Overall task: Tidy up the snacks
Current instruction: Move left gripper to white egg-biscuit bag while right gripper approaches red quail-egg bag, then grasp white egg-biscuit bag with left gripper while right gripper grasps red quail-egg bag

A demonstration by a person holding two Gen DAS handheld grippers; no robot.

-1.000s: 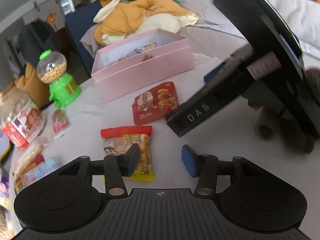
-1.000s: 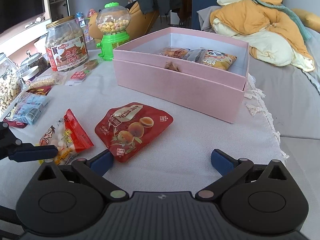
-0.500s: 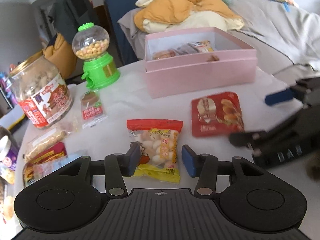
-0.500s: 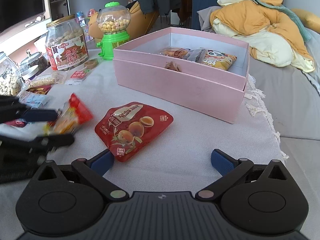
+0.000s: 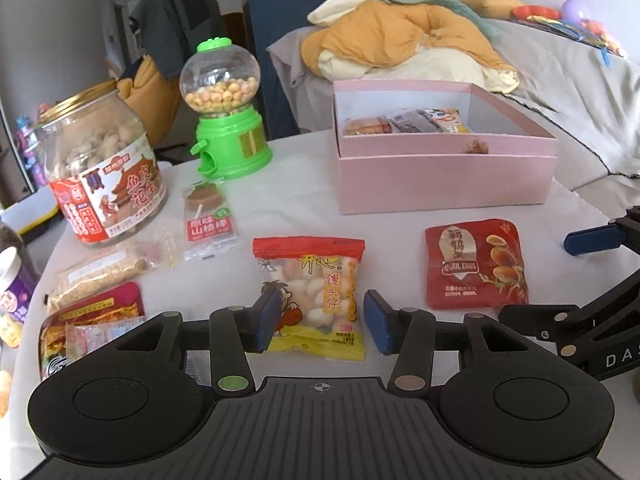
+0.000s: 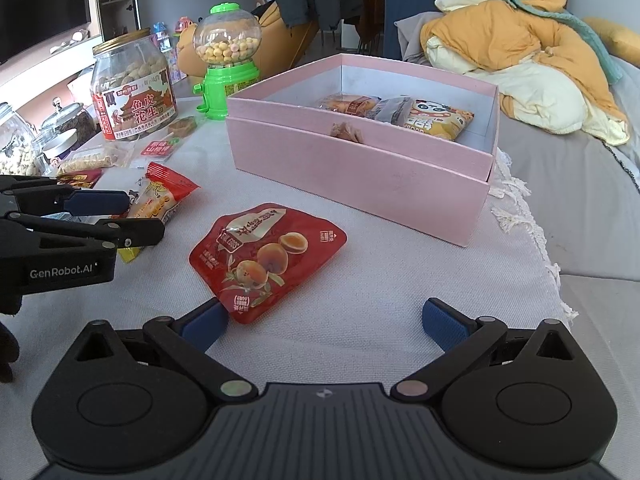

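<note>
Pink box (image 6: 360, 184) open on tabletop (image 6: 380, 312), packets inside, well beyond both grippers. Red quail-egg pouch (image 6: 268, 256) flat just ahead of right gripper (image 6: 324, 320); fingers spread wide, empty, left pad at pouch's near corner. Yellow snack bag (image 5: 316, 296) between fingers of left gripper (image 5: 320, 320); whether pads press it, cannot tell.

Both views bright, soft daylight, no hard shadows on the tablecloth (image 5: 400, 240). Fisheye bend strong at edges, dark vignette in corners. Centre sharp, pkg text readable; far room slightly soft. Mild glare on the peanut jar (image 6: 134, 88) and red quail egg pouch (image 6: 266, 256). No motion blur.
</note>
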